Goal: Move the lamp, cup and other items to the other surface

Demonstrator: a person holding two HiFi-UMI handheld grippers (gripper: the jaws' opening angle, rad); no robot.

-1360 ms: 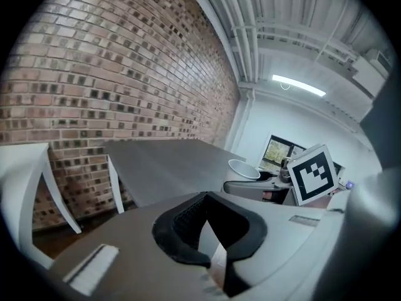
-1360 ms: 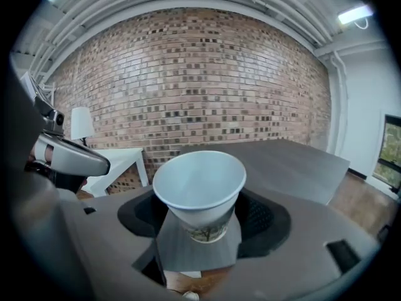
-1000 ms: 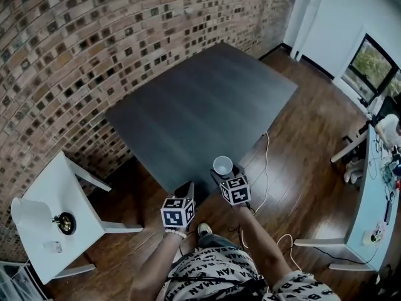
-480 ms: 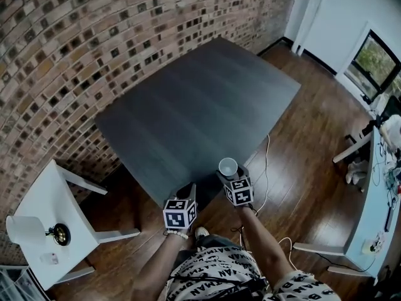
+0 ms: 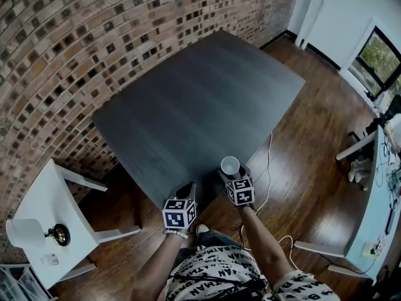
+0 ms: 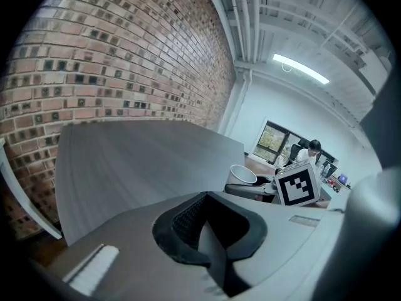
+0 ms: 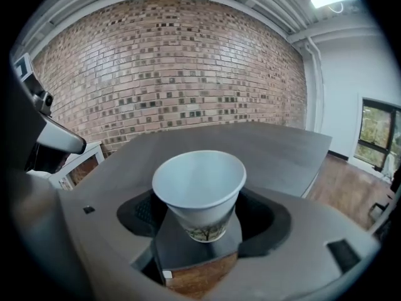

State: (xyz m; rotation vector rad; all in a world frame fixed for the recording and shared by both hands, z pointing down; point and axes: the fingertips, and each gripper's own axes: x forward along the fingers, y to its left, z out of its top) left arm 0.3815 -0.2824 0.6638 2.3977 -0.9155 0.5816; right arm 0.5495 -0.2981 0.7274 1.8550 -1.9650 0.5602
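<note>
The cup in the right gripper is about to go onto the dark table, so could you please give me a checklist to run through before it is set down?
1. Grip: ok. The right gripper is shut on the lower part of the cup.
2. Cup upright: ok. Its mouth faces up.
3. Landing spot: ok. The dark table shows nothing on it.
4. Cup over the table: not ok. Floor shows under the jaws, and the table edge lies just ahead.
5. Left gripper: cannot tell whether it holds anything.
6. Other items moved: not ok. The lamp stands on the white side table.
</note>
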